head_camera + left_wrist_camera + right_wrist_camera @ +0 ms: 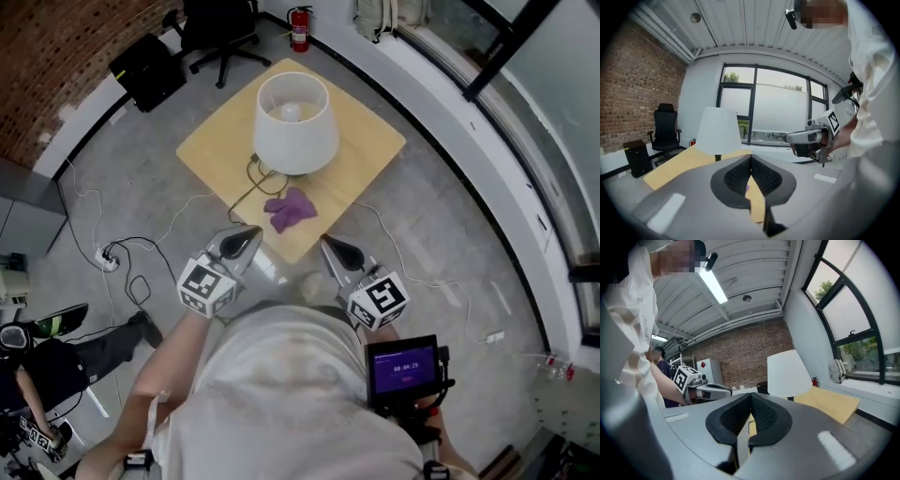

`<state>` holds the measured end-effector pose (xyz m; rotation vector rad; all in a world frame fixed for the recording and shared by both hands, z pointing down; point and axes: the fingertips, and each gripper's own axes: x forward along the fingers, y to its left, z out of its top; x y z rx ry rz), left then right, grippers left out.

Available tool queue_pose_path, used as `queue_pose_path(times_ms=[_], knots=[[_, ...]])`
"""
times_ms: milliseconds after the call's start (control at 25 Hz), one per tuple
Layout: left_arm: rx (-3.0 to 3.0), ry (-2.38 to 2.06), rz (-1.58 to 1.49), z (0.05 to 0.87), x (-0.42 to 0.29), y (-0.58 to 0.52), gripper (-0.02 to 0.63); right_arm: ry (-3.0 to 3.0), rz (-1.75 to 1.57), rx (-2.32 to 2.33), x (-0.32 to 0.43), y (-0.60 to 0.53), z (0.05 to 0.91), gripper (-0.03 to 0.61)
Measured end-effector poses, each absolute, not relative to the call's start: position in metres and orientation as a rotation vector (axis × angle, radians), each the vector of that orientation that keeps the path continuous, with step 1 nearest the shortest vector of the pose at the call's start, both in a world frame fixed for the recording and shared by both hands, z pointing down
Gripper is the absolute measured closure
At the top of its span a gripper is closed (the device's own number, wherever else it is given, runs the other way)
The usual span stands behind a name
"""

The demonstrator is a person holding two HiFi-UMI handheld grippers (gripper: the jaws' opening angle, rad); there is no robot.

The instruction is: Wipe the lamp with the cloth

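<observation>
A lamp with a white shade (295, 122) stands on a square light-wood table (370, 150). The purple cloth (291, 208) lies crumpled on the table just in front of the lamp's base. Both grippers hover off the table's near corner, short of the cloth and touching nothing. My left gripper (251, 232) is shut with nothing in it, its pads meeting in the left gripper view (751, 158). My right gripper (328, 244) also has its tips together and empty (751, 395). The lamp shade shows ahead in both gripper views (718, 131) (787, 373).
A lamp cord (246, 183) trails off the table to a power strip (110, 258) on the floor at left. A black office chair (220, 28), a black case (148, 67) and a fire extinguisher (299, 28) stand behind the table. A person (56, 361) is at lower left. Windows run along the right.
</observation>
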<state>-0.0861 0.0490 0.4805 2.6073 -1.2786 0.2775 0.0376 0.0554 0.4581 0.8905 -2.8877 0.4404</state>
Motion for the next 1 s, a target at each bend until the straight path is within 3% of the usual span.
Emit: queue_pose_path(times_ms=[1000], knots=[[2.611,-1.287,0.176,0.475,-0.101,0.126,0.612,-2.821,0.366,0.915,0.023,0.136,0.445,0.565]])
